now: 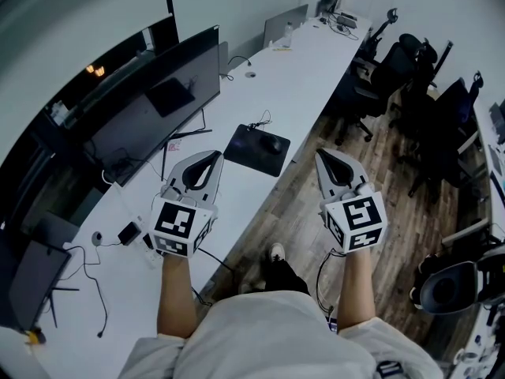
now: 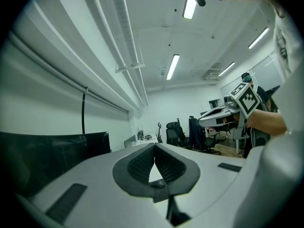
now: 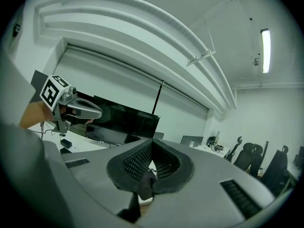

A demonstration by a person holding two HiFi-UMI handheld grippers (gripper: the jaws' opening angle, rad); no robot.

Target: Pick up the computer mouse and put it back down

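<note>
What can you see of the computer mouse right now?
The computer mouse is small, dark and rounded, seemingly plastic, lying flat on the right half of a black mouse pad near the front edge of the white desk. A thin cable curls just beyond the pad. Only the pad touches it.

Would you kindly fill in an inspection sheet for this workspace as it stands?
Surface: long white desk, mostly bare.
Job's things: black mouse sitting on black mouse pad, untouched.
Clutter: small black box near the desk edge; laptop at the far end.
Grippers: left gripper and right gripper both shut, empty, held short of the mouse.
Cables: mouse cable looped behind the pad; loose leads at the left end.
Surroundings: curved monitor, office chairs, wood floor.
</note>
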